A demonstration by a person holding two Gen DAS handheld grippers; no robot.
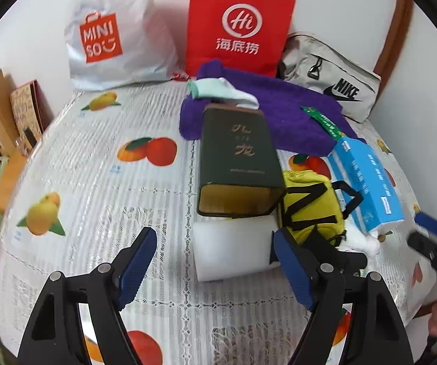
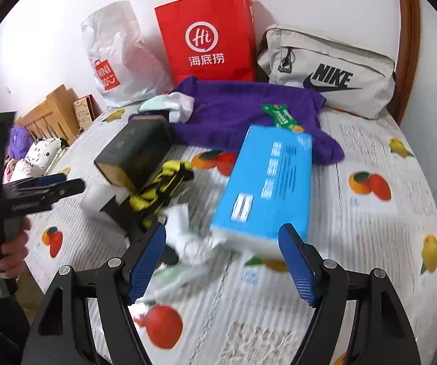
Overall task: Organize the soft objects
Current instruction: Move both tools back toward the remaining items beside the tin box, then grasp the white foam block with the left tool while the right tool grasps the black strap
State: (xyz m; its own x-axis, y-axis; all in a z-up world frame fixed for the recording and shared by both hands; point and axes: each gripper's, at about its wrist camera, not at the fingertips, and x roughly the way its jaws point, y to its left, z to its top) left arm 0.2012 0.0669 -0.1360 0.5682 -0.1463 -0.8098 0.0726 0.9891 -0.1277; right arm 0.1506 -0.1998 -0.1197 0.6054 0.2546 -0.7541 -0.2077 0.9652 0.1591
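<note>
Both grippers, left gripper point(image 1: 214, 269) and right gripper point(image 2: 221, 263), gape empty; approach white foam block point(image 1: 230, 243) squarely, twelve o'clock, squeezing gently.

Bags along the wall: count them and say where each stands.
3. Miniso bag at left, red bag in the middle, Nike bag lying at right. Others may be hidden.

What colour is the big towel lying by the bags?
The towel is purple; the right wrist view shows it best.
</note>
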